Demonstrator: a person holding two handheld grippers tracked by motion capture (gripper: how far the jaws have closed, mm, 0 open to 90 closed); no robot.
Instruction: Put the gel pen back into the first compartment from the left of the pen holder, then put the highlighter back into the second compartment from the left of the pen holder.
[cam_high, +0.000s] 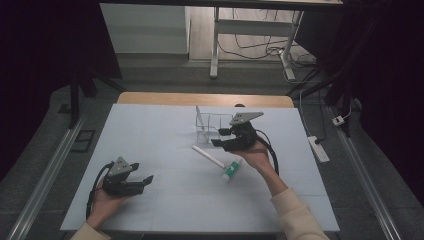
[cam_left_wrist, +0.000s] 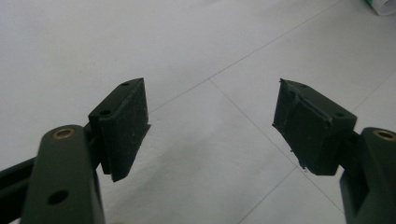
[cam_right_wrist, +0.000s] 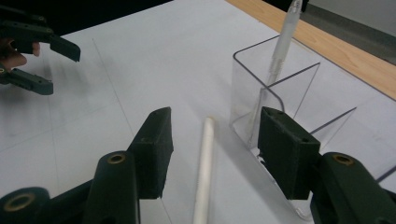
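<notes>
Organizer: clear plastic organizer (cam_right_wrist: 275, 100) with thin divider walls, near the table's (cam_high: 150, 135) far wooden edge — one translucent pen (cam_right_wrist: 280, 44) leans upright inside.
Stick: smooth white stick (cam_right_wrist: 204, 163) lies flat just beside it.
Tube: white tube (cam_high: 231, 170), green band.
Right gripper (cam_right_wrist: 212, 151): jaws wide, empty, straddling the stick.
Left gripper (cam_left_wrist: 210, 128): wide, empty — open tabletop around.

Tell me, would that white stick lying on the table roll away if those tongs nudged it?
Probably. The white stick looks round and smooth, lying flat on the table, so a sideways push would likely roll it. It seems thin and straight, so likely stiff and light. The right tongs hang open around it.
</notes>
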